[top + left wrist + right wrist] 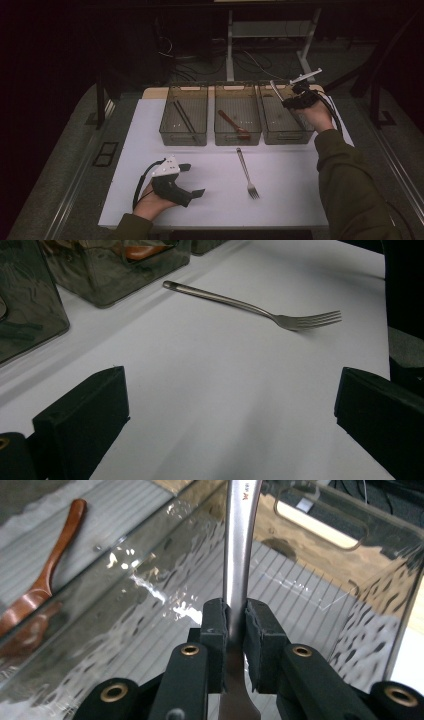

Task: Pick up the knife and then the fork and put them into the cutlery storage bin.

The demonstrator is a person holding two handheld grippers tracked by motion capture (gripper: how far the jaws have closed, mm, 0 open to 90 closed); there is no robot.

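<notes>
L gripper (192, 186) rests low on the worktop (280, 200) near its front edge, jaws spread w/ nothing between; its own view shows bare room up to the fork (260, 307). Mid bin (237, 122) holds a wooden spoon (234, 125). R gripper (286, 98), hand raised over the right bin (286, 131), pinches a metal utensil (239, 555); its end is hidden.
</notes>
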